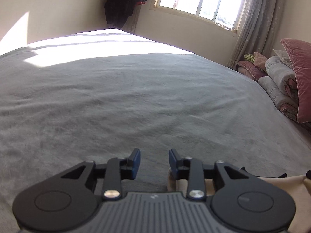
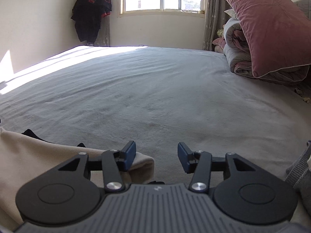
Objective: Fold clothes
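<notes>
Both the left gripper and the right gripper hang over the grey bed with jaws parted and nothing between them, the beige garment lying flat on the bed's near edge beneath and between them.

Both the left gripper and the right gripper point slightly downward, fingers parted, gripping nothing.
</notes>
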A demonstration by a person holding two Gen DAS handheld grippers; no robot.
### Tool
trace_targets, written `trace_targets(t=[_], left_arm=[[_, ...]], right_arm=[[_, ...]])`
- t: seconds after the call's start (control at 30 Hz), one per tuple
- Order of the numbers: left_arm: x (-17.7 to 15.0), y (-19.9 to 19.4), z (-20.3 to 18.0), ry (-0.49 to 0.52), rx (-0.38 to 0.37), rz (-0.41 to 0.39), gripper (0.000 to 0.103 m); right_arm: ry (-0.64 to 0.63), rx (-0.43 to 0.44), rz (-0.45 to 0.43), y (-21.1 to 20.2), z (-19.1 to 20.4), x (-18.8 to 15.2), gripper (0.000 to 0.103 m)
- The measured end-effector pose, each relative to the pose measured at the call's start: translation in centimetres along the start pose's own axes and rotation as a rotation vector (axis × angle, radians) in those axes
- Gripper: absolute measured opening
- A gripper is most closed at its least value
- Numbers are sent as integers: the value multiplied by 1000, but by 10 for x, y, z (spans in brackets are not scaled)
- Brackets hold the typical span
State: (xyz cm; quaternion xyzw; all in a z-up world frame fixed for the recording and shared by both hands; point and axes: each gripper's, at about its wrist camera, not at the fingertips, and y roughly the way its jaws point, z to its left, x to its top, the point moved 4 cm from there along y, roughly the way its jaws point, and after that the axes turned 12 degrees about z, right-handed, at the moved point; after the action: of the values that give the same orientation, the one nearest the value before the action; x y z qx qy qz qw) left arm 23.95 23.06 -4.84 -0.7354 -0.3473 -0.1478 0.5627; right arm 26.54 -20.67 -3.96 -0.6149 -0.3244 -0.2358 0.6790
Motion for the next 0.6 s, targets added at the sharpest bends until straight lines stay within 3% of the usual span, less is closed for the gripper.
trace_targets(t=[0.1,0.17,0.27,0.33,0.4,0.43,0.47,0.53,0.6], left_arm=[[0,8,7,-92,-161,77,57],[-4,15,2,-85,-169,99,59],[-10,24,-8,-57,-139,99,54],[-13,29,-13,-48,-130,90,27],[-16,30,-19,-25,-113,66,13],[-17,26,-22,-2,-95,25,12],[-18,21,-25,17,-91,-16,11],[-18,7,-24,-1,-113,-118,10],[-18,12,-21,-13,-81,-115,10]], right_arm=[[112,76,3,-4,-22,0,51],[188,148,15,-5,-31,-2,51],[267,246,42,0,-32,-5,51],[278,262,53,5,-25,-7,51],[260,250,65,9,-16,-8,49],[245,241,64,10,-11,-9,18],[223,221,31,6,-6,-10,4],[203,194,-46,-3,0,-11,5],[219,152,-73,-4,-2,-13,5]])
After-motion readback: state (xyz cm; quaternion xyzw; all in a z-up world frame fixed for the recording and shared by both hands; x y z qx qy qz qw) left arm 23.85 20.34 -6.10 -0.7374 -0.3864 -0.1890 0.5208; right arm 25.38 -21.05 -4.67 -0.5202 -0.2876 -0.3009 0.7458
